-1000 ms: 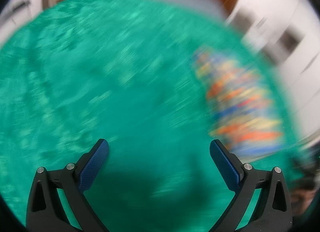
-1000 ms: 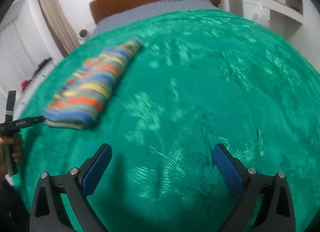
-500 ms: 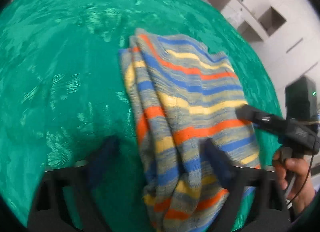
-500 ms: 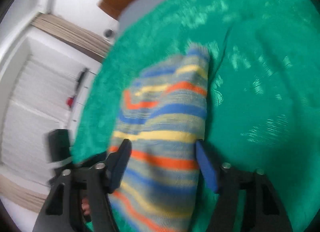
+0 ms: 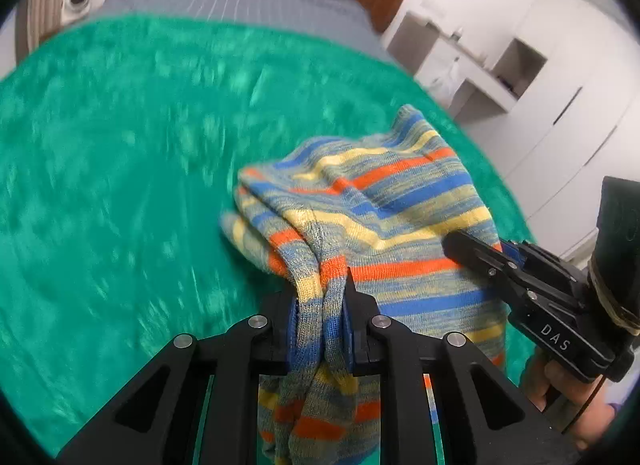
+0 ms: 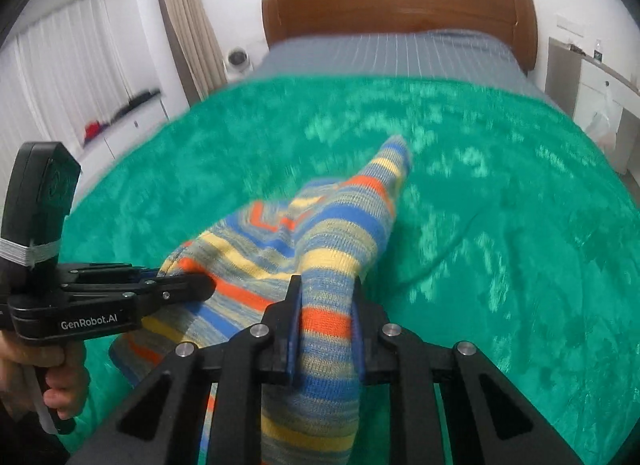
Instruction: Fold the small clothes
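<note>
Left tool (image 5: 320,329): closed on a bunched edge of the striped knit garment (image 5: 384,205); fabric pinched between the blue pads, folds hanging down below the jaws. Right tool (image 6: 326,329): closed on another part of the same garment, a thick fold clamped flat between its pads.

Garment: blue, orange, yellow and grey stripes. Near end lifted at both grip points; far end tapering to a point resting on the green blanket (image 5: 120,185). Seen from right wrist view: cloth runs from the jaws forward and up to a narrow tip (image 6: 394,153) touching the blanket. Whether the middle portion touches the blanket or hangs clear: cannot tell.

Cross views: right tool visible at right edge of left wrist view (image 5: 472,245), its fingers against the garment's right side, held by a hand (image 5: 568,397). Left tool visible at left edge of right wrist view (image 6: 200,289), fingertips at the garment's left side, held by a hand (image 6: 60,381).

Surroundings: blanket covering most of the bed; grey striped sheet (image 6: 392,53) exposed near the wooden headboard (image 6: 400,1). Small white round device (image 6: 239,59) beside the headboard's left end. Curtain (image 6: 184,25) and white shelving at left; white cabinets (image 5: 560,105) at right. Slight motion blur over the blanket.
</note>
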Demonstrator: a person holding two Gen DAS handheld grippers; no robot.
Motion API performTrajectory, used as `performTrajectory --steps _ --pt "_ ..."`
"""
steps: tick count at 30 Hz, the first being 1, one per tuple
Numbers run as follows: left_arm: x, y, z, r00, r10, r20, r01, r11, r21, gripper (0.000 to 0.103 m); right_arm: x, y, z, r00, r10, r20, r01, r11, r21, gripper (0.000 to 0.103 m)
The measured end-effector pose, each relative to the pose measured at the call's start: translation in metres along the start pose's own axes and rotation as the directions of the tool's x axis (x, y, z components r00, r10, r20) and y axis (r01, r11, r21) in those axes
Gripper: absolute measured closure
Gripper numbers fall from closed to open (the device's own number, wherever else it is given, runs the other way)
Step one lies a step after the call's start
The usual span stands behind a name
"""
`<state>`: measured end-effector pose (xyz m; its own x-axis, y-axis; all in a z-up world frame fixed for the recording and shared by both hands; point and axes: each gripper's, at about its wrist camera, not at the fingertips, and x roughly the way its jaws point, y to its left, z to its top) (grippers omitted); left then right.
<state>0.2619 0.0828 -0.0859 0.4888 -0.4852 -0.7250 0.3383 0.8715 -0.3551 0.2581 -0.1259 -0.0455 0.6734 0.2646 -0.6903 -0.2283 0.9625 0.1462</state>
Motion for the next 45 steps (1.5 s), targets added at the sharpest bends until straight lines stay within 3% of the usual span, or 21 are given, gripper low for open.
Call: performTrajectory --steps 3,5,6,7,9,11,12,15,18,20,25,31,40,45 --pt "-0.009 -0.002 0.012 1.000 -0.009 0.011 0.009 1.000 -0.005 0.081 -0.010 0.002 0.018 0.999 0.034 0.030 -0.036 0.999 0.041 0.082" --pt "0.014 0.004 0.009 0.998 0.028 -0.061 -0.030 0.999 -0.023 0.061 0.003 -0.003 0.023 0.999 0.048 -0.020 -0.046 0.996 0.076 0.079" --pt "0.025 0.008 0.003 0.994 0.068 -0.091 -0.071 0.997 -0.025 0.041 0.016 -0.008 0.020 0.995 0.046 -0.088 -0.038 0.995 0.090 0.068" --pt "0.034 0.009 -0.005 0.987 0.115 -0.113 -0.118 0.993 -0.022 0.036 0.026 -0.013 0.014 0.990 0.025 -0.142 -0.011 0.995 0.096 0.041" --pt "0.035 0.017 -0.028 0.965 0.233 -0.123 -0.235 0.972 0.002 0.036 0.034 -0.025 -0.007 0.978 -0.041 -0.204 0.062 0.993 0.099 0.008" --pt "0.017 0.016 -0.050 0.950 0.301 -0.078 -0.300 0.954 0.018 0.034 0.023 -0.032 -0.027 0.975 -0.075 -0.208 0.096 0.991 0.090 0.008" --pt "0.007 0.012 -0.058 0.945 0.323 -0.050 -0.322 0.946 0.029 0.028 0.015 -0.031 -0.036 0.971 -0.107 -0.214 0.125 0.990 0.068 0.008" --pt "-0.035 -0.018 -0.082 0.892 0.437 0.116 -0.448 0.890 0.088 0.002 -0.013 -0.020 -0.053 0.960 -0.193 -0.201 0.193 0.981 -0.021 0.008" --pt "-0.064 -0.039 -0.091 0.822 0.512 0.249 -0.545 0.834 0.083 0.000 -0.050 -0.005 -0.057 0.958 -0.239 -0.156 0.235 0.971 -0.043 0.003" --pt "-0.074 -0.048 -0.095 0.792 0.563 0.239 -0.589 0.807 0.052 0.000 -0.077 0.006 -0.060 0.960 -0.249 -0.131 0.248 0.968 -0.024 0.001" --pt "-0.102 -0.069 -0.120 0.806 0.572 0.154 -0.584 0.811 0.044 0.000 -0.130 0.034 -0.079 0.953 -0.283 -0.108 0.287 0.958 0.020 0.001" --pt "-0.132 -0.089 -0.151 0.853 0.519 0.052 -0.520 0.854 0.021 0.000 -0.175 0.064 -0.103 0.946 -0.302 -0.114 0.301 0.953 -0.020 0.001" --pt "-0.170 -0.122 -0.185 0.846 0.525 0.089 -0.530 0.847 0.038 0.000 -0.234 0.084 -0.135 0.945 -0.304 -0.116 0.300 0.952 -0.054 0.001" --pt "-0.178 -0.138 -0.194 0.855 0.507 0.105 -0.514 0.856 0.050 0.000 -0.250 0.088 -0.147 0.942 -0.315 -0.114 0.309 0.949 -0.064 0.001"
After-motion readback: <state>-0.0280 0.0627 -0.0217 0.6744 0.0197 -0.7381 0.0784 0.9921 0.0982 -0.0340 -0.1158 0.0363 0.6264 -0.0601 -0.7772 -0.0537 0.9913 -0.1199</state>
